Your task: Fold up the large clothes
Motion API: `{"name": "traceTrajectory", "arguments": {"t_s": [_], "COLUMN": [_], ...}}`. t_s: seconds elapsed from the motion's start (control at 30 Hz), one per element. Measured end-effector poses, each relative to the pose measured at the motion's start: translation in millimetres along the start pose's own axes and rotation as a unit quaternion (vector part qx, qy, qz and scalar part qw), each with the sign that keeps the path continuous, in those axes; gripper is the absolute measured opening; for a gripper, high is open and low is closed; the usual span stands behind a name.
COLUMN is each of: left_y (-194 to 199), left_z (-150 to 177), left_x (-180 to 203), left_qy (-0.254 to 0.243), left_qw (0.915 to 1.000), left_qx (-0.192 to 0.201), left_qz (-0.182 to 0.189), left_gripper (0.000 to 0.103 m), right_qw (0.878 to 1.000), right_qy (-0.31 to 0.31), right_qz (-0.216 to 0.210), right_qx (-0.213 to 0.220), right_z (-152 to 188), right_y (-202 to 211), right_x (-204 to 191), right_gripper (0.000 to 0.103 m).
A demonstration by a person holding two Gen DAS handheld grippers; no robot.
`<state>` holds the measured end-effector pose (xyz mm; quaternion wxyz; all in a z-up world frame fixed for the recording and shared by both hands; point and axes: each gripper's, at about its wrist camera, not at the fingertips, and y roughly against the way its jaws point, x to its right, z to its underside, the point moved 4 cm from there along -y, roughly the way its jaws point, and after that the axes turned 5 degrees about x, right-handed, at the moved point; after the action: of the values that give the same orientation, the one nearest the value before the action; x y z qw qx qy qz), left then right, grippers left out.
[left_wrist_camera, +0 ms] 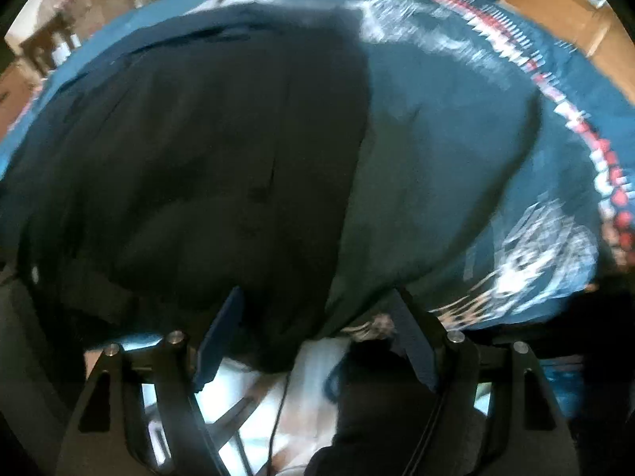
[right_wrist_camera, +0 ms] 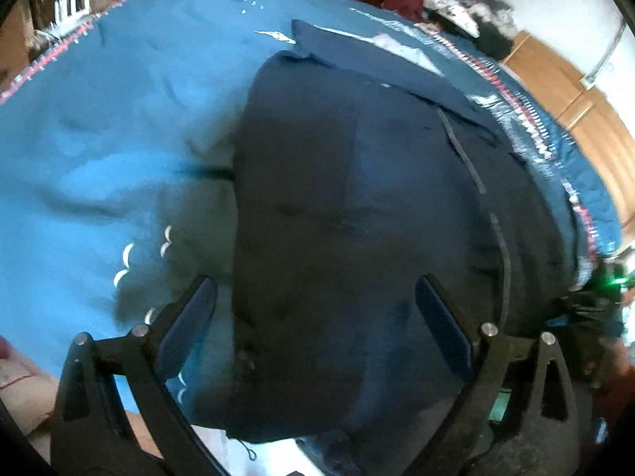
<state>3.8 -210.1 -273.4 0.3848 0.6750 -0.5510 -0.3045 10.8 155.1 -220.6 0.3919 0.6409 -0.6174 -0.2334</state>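
Right wrist view: dark garment [right_wrist_camera: 357,238] spread on blue patterned bedspread [right_wrist_camera: 99,139]; right gripper [right_wrist_camera: 315,317] fingers spread, empty, above its near edge. Left gripper [left_wrist_camera: 317,317] likewise spread (fabric between, ungripped). Advice: pinch both hem corners evenly before folding.

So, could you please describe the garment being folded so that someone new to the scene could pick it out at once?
Start from the big teal bedspread with the red and white patterned border that fills both views. Lying on it, ahead of the open right gripper, is the dark navy garment. It is the only near-black, unpatterned fabric there, with a thin pale line running near its right edge.
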Motion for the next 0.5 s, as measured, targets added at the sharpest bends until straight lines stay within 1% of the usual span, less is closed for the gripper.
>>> {"name": "traceTrajectory", "arguments": {"t_s": [0.03,0.13,0.2,0.27,0.43,0.5], "left_y": [8,30,41,46,61,65], "left_z": [-4,-18,-27,-33,-41,-45], "left_x": [-1,-6,-13,-18,-25,-25], "left_qy": [-0.006,-0.022,-0.019,-0.013,-0.009,-0.011], "left_qw": [0.9998,0.9984,0.9969,0.9963,0.9943,0.9935], "left_qx": [0.009,0.04,0.058,0.065,0.081,0.085], "left_qz": [0.018,0.034,0.049,0.055,0.07,0.075], "left_gripper": [0.08,0.086,0.088,0.09,0.09,0.092], "right_qw": [1.0,0.999,0.999,0.999,0.999,0.999], "right_qy": [-0.002,-0.011,-0.017,-0.017,-0.012,-0.012], "right_qz": [-0.01,-0.033,-0.04,-0.045,-0.048,-0.052], "right_qx": [-0.001,-0.003,-0.005,-0.006,-0.006,-0.005], "right_z": [-1,-1,-1,-2,-2,-1], "right_y": [-2,-9,-12,-15,-16,-17], "right_x": [1,3,4,4,3,5], "right_gripper": [0.099,0.1,0.102,0.103,0.103,0.103]}}
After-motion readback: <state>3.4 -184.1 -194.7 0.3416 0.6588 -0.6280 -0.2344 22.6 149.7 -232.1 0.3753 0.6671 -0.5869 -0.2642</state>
